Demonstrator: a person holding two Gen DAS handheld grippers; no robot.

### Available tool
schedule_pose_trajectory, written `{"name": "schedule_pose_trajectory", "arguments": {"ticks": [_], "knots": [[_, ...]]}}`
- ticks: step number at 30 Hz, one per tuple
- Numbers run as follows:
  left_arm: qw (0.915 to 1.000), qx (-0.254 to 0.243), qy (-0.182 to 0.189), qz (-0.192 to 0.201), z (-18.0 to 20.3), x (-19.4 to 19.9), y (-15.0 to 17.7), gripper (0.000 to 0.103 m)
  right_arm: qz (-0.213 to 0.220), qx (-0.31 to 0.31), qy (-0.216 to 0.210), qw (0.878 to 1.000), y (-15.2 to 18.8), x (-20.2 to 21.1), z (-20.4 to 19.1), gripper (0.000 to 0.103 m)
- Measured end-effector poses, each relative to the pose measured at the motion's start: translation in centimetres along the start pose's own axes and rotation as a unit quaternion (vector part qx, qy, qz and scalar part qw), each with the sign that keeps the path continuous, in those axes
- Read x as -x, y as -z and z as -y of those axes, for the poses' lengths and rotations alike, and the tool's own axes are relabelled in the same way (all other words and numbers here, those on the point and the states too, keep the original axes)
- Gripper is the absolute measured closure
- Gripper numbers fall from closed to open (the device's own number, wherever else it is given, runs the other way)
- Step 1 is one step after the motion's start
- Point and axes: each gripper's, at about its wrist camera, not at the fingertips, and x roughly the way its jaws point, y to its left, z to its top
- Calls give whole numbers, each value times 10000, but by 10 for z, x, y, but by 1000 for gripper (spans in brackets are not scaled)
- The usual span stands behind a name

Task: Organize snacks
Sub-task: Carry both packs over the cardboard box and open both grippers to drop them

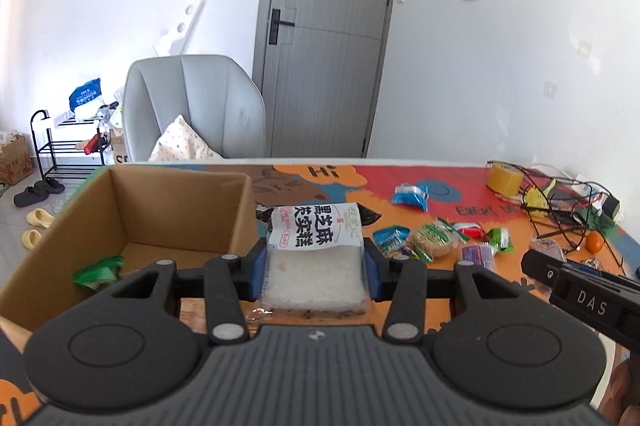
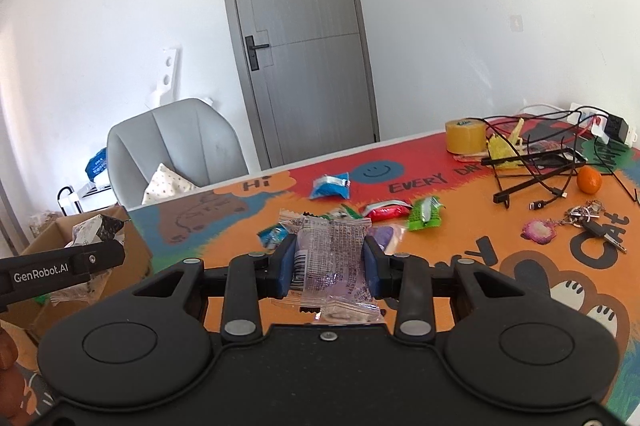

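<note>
A white square rice-cake packet [image 1: 316,258] is pinched in the left gripper [image 1: 316,268] jaws beside the brown cardboard box [image 1: 168,209]; a clear printed snack wrapper [image 2: 334,266] is pinched by the right gripper [image 2: 330,268] above the colourful bench [image 2: 480,226].

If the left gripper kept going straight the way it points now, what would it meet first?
Probably the table top just beyond the cardboard box's right wall. The left gripper, shut on the white snack pack, points slightly downward beside that wall; depth is unclear, so it might clip the box corner.
</note>
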Motion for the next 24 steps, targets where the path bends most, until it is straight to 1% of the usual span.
{"name": "schedule_pose_trajectory", "arguments": {"ticks": [9, 14, 24], "knots": [[9995, 150, -189, 222, -27, 23, -9, 57, 189, 180, -263, 9993, -8, 13, -30, 67], [9984, 301, -347, 338, -47, 30, -15, 57, 225, 299, -440, 9983, -11, 12, -49, 67], [9957, 513, -672, 381, -85, 34, -25, 57, 289, 552, -769, 9951, -18, 5, -89, 67]]}}
